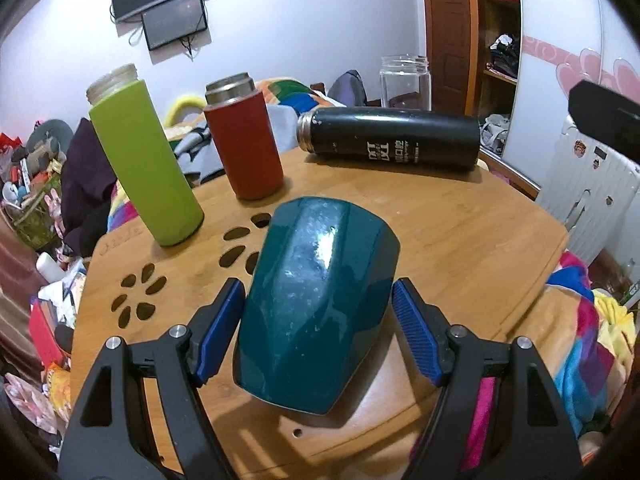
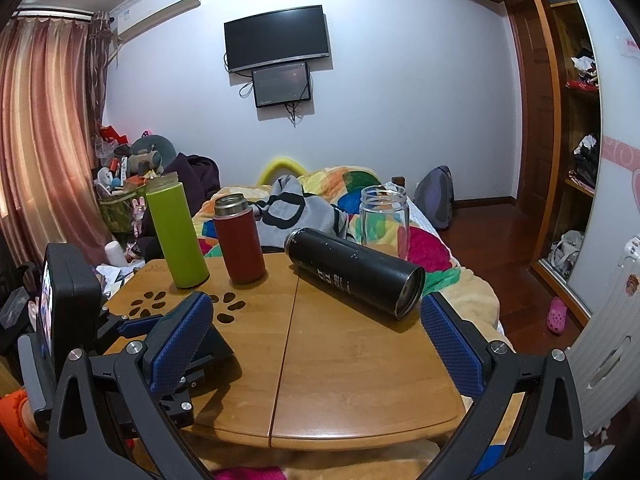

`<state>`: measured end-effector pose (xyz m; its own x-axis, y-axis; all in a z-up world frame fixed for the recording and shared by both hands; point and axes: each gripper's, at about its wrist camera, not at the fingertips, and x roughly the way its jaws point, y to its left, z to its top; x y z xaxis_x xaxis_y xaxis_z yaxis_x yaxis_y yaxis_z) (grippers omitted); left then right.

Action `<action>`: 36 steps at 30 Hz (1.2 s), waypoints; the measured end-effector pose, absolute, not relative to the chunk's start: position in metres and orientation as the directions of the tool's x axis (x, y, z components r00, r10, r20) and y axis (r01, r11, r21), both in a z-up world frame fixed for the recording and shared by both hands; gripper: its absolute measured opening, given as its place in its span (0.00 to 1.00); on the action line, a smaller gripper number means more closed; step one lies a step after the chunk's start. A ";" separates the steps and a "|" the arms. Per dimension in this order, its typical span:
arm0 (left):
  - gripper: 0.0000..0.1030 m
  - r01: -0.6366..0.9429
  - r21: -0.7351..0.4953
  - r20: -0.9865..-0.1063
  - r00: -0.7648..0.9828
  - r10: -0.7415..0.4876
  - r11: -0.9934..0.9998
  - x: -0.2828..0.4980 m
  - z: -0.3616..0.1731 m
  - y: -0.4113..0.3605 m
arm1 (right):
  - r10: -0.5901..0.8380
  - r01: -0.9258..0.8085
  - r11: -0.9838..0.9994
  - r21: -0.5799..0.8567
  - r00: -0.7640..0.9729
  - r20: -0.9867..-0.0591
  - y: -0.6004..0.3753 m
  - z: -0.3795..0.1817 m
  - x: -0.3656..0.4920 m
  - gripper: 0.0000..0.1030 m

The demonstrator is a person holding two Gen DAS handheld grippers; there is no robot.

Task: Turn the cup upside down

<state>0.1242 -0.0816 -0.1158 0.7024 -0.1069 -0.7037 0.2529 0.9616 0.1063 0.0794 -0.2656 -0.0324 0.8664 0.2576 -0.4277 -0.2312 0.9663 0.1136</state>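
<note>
The wooden counter (image 1: pixel 460 232) carries the teal cup (image 1: pixel 316 304), seemingly mouth-down already, between the wide-spread left gripper (image 1: pixel 318 332), touching neither pad. Release looks finished; next, back away. The right gripper (image 2: pixel 316 344) hangs wide, empty.

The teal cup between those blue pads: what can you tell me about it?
The teal cup is glossy, glazed-looking and speckled with pale flecks, wider at its near end. It sits on the wooden table, tilted away from the camera, between the left gripper and its open blue pads, with a gap on each side. It shows no handle, and its opening cannot be seen.
</note>
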 end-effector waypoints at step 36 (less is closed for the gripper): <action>0.65 0.025 -0.016 -0.613 0.790 -0.030 1.000 0.064 -0.106 0.042 | 0.364 -0.380 0.916 0.130 0.649 -0.668 -0.137 -0.116 0.116 0.99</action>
